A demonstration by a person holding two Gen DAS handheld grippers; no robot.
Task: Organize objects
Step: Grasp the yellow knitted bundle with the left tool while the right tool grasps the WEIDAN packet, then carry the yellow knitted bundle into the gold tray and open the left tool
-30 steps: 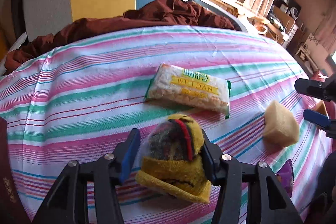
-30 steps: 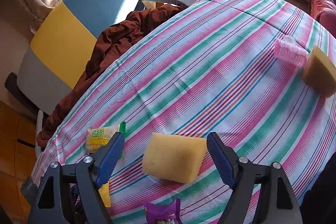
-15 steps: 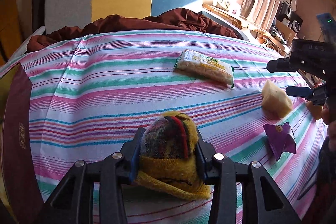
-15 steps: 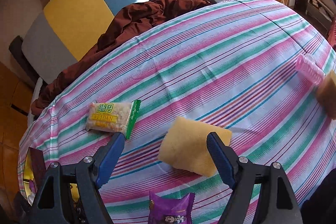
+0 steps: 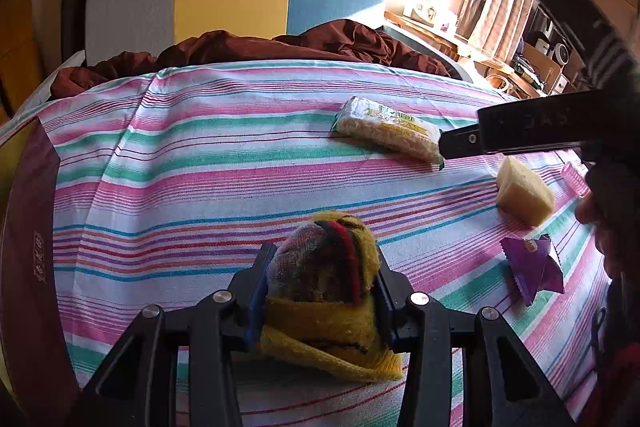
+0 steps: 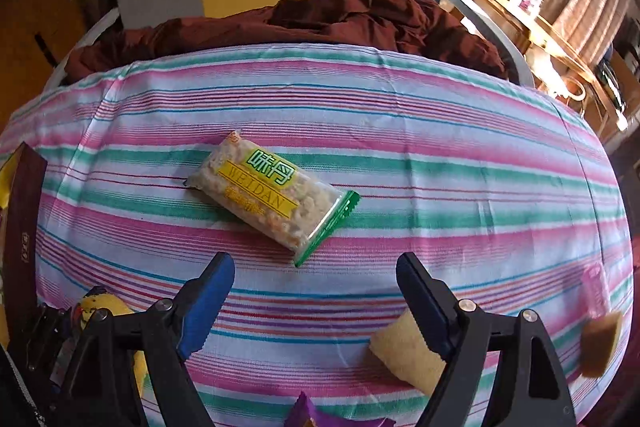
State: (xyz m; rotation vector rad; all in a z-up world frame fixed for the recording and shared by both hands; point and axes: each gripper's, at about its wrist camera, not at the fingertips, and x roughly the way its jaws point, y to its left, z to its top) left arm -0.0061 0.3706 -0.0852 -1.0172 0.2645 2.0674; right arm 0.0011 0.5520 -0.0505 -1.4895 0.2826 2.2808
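Note:
My left gripper (image 5: 322, 259) is shut on a yellow knitted sock bundle (image 5: 320, 323) resting on the striped tablecloth (image 5: 200, 167) near its front edge, and its jaws are easing open a little. My right gripper (image 6: 316, 267) hovers over the cloth with nothing between its fingers, the jaws opening. Just beyond its fingertips lies a clear snack packet (image 6: 272, 199) marked WEIDAN, also seen as the snack packet (image 5: 388, 133) in the left wrist view. A yellow sponge (image 6: 404, 355) lies by the right finger. The sock bundle (image 6: 100, 307) shows at lower left.
A purple packet (image 5: 534, 267) and the yellow sponge (image 5: 524, 191) lie to the right, with a pink hair roller (image 6: 594, 287) and a brown sponge (image 6: 600, 347) further right. A dark maroon box (image 5: 28, 247) stands at the left edge. Brown fabric (image 5: 280, 47) is heaped behind, against a padded chair back.
The right gripper swung left off the yellow sponge and rolled, so the snack packet now lies ahead of it. The left gripper drew back with the sock bundle, then held still.

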